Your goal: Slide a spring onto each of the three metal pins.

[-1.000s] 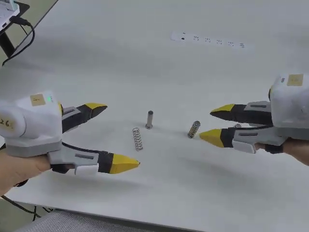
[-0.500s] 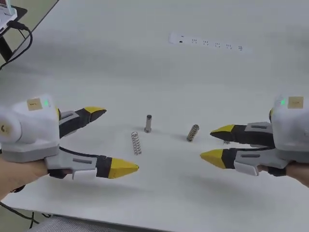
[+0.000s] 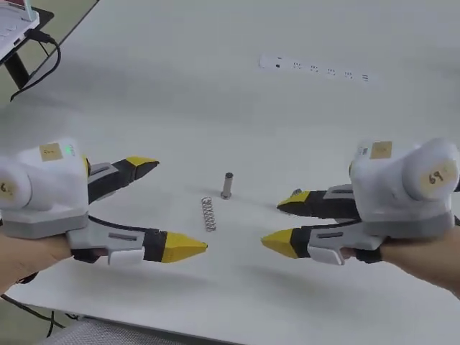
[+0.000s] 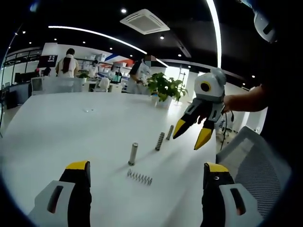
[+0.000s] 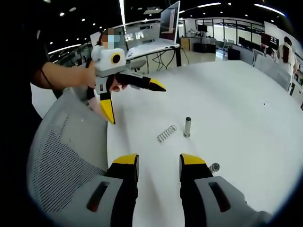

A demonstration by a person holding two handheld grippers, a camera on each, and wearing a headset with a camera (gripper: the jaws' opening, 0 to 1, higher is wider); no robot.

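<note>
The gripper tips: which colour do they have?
Yellow, on both the left gripper and the right gripper; the head view shows it best.

**Bright, even overhead light; strong fisheye bend in the gripper views**

In the head view the white surface [image 3: 215,86] is brightly and evenly lit, a little washed out toward its far side, with no hard glare. Shadows are soft and pale: a faint smudge lies beneath the left claw [image 3: 180,205] and another beneath the right claw [image 3: 272,225]. The upright pin [image 3: 228,185] casts hardly any shadow. The whole view is slightly soft, though the coils of the spring [image 3: 208,213] can be made out. In the left gripper view, ceiling light strips [image 4: 94,34] and small spot lamps [image 4: 123,10] glow against a dark ceiling. Both gripper views bow straight lines hard toward the edges, and the room behind is dimmer than the surface.
</note>
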